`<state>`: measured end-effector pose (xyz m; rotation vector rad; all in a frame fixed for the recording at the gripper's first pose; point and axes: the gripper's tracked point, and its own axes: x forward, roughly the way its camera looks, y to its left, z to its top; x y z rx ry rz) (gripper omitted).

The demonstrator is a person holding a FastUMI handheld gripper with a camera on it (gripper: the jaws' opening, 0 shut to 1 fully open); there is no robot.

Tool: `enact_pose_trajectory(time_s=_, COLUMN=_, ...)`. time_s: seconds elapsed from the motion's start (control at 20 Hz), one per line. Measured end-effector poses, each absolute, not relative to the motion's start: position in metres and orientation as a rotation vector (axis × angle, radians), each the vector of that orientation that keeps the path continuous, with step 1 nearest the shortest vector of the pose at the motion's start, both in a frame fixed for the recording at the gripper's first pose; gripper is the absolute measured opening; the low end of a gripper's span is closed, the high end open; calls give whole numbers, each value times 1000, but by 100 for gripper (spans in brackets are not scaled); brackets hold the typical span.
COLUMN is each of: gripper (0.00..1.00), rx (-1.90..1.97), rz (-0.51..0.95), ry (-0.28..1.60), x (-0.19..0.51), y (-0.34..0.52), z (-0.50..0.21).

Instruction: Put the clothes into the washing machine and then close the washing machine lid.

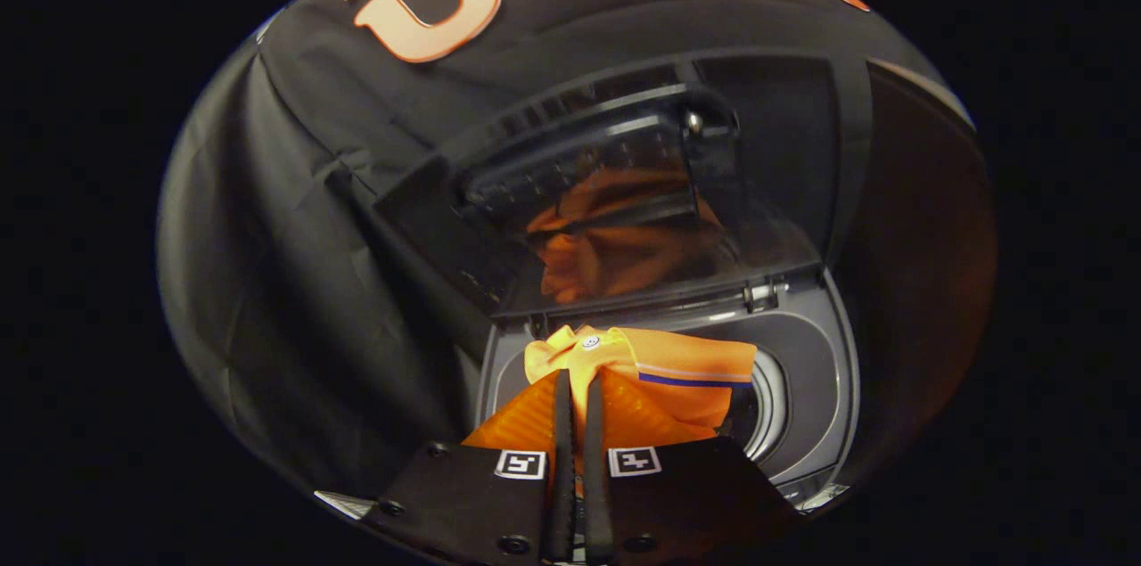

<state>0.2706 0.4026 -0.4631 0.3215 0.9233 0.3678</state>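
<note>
An orange shirt with a yellow collar and a dark stripe hangs bunched between my fingers, held over the washing machine's open round tub. My gripper is shut on the shirt, both fingers pressing a fold of the cloth. The machine's grey top rim surrounds the opening just beyond the fingers. Its dark see-through lid stands raised behind the opening, and the orange cloth mirrors in it.
Black booth cloth hangs close behind and beside the machine. A brownish surface lies on the far side of the raised lid. The machine's front edge sits just under the gripper's body.
</note>
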Motion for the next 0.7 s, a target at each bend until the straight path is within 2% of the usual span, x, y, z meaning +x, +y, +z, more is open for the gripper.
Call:
enact_pose_trajectory(time_s=0.25, gripper=12, rx=292, rz=331, ry=1033, x=270, y=402, z=-535)
enact_pose_trajectory(time_s=0.7, gripper=12, rx=195, rz=264, ry=1167, x=265, y=390, z=-606)
